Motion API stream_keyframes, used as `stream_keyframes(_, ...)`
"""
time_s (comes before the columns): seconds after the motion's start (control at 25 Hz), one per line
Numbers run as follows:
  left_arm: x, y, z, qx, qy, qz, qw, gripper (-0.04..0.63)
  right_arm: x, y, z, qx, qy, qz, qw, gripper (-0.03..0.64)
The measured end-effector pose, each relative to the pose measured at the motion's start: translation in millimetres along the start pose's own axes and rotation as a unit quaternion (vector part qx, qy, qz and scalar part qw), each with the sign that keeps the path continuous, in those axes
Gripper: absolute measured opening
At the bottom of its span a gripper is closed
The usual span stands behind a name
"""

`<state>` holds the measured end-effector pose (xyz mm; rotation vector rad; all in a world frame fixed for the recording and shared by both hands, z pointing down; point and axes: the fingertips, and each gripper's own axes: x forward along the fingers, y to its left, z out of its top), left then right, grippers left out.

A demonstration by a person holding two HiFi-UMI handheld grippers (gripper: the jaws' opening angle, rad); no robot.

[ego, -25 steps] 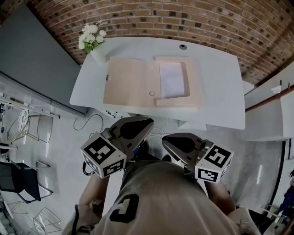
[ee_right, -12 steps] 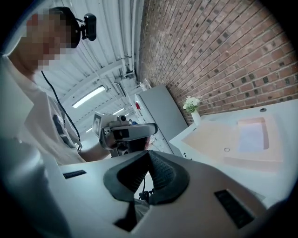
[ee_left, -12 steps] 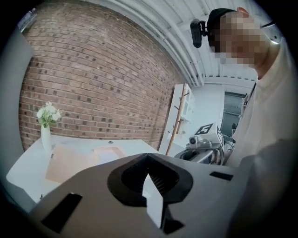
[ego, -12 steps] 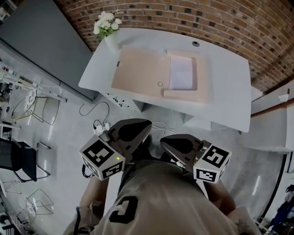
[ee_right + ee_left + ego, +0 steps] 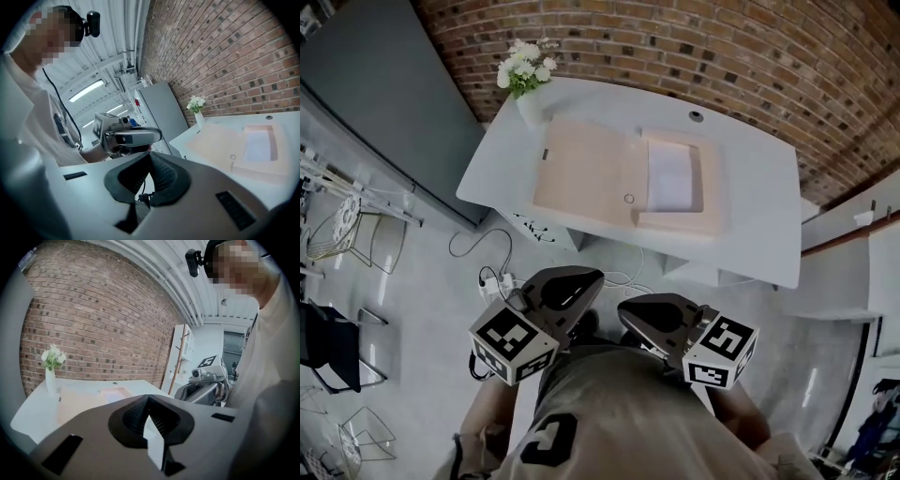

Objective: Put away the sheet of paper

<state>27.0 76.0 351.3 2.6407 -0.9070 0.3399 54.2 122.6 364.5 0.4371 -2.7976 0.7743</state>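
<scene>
sheet of paper point(image 5: 671, 178) lying flat in the shallow right half of an open beige folder point(image 5: 586, 171) on the white table point(image 5: 750, 197), flower vase point(image 5: 525, 70) standing at its far left corner. left tool point(image 5: 581, 278) and right tool point(image 5: 636, 311) hanging near the person's body, well apart from the table, both pinched together on nothing. paper likely handling light, limp, easily creased; pinching a free edge looking safest
</scene>
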Motion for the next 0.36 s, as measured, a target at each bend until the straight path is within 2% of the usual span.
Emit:
stream_keyframes(0.16, -13.6, 25.1, -0.4, 0.003, -0.007, -0.002, 1.0000, 0.014, 24.1, 7.1, 8.9, -0.020, 0.008, -0.001, 1.000, 0.023)
stream_keyframes(0.36, -37.0, 45.8, 4.7, -0.002, -0.014, -0.022, 0.9996, 0.014, 57.1, 23.3, 22.3, -0.016, 0.009, 0.003, 1.000, 0.023)
